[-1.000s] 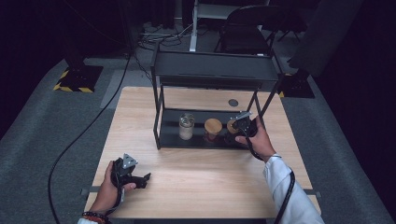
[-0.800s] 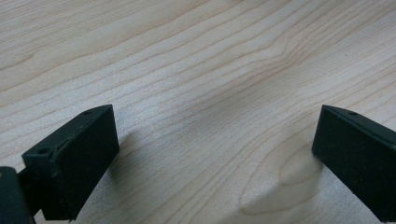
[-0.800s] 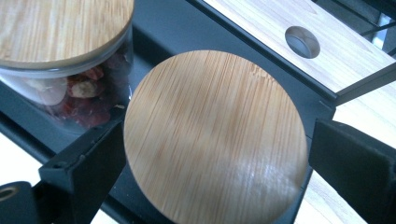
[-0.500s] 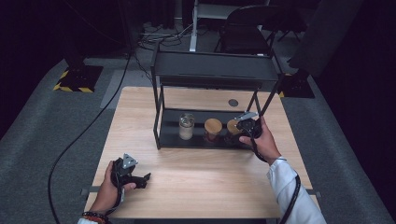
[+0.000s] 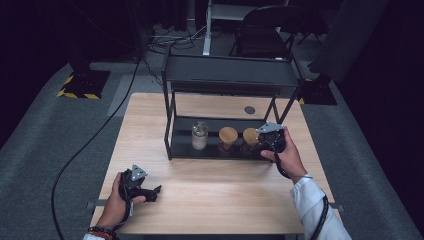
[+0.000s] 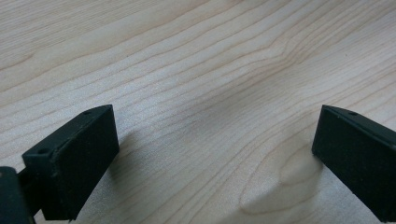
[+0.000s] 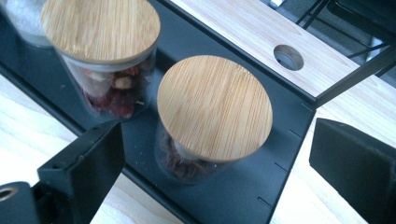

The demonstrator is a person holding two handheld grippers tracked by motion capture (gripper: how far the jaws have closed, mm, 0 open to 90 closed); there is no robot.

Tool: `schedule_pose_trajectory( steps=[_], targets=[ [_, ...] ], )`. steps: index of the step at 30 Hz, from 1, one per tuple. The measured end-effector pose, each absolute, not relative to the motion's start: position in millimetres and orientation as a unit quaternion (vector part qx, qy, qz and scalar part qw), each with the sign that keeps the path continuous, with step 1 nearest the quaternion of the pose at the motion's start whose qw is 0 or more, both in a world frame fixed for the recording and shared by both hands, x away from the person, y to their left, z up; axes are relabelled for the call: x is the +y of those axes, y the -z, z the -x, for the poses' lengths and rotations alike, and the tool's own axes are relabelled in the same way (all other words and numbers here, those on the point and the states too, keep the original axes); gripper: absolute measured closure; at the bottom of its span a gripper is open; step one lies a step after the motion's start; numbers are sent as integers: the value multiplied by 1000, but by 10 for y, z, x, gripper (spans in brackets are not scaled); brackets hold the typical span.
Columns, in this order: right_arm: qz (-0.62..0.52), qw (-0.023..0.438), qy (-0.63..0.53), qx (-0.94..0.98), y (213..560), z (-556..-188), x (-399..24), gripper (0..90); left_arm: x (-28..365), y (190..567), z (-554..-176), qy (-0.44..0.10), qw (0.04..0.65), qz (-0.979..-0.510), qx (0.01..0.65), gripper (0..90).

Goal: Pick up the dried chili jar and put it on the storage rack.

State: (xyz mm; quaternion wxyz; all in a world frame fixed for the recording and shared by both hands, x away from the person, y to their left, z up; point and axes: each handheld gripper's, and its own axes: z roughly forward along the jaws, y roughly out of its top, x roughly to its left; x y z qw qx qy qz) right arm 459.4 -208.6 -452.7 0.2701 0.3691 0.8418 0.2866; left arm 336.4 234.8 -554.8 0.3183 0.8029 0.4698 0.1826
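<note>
jars with bamboo lids: 2 (image 5: 228,139) (image 5: 249,140) | clear glass jar, metal lid: 1 (image 5: 199,135) | black two-tier rack: 1 (image 5: 170,135) | wooden table: 1 (image 5: 220,190) | grippers: 2 (image 5: 150,191) (image 5: 264,145)

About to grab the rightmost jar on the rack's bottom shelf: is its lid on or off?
On. The bamboo lid sits flat across the jar, covering its mouth; the jar stands upright.
</note>
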Motion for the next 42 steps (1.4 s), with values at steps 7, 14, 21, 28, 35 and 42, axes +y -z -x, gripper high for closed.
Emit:
schedule_pose_trajectory(
  steps=[7, 14, 21, 28, 35, 42],
  targets=[
    [-360, 273, -305, 838, 4513, -4471, -2081, 34, 2349, 5547, -3364, -183, 318, -803, 469, 2],
    [-352, 275, -312, 839, 4539, -4366, -2060, 34, 2349, 5547, -3364, -183, 318, -803, 469, 2],
    [-342, 266, -322, 842, 4594, -4257, -2028, 34, 2348, 5548, -3364, -183, 318, -803, 470, 2],
    [-327, 262, -322, 849, 4674, -4160, -1990, 33, 2348, 5548, -3364, -183, 318, -803, 470, 2],
    [-318, 259, -320, 854, 4789, -4102, -2023, 34, 2349, 5548, -3364, -183, 318, -803, 470, 2],
    [-303, 264, -317, 859, 4864, -4037, -2060, 33, 2348, 5548, -3364, -183, 318, -803, 470, 2]
  ],
)
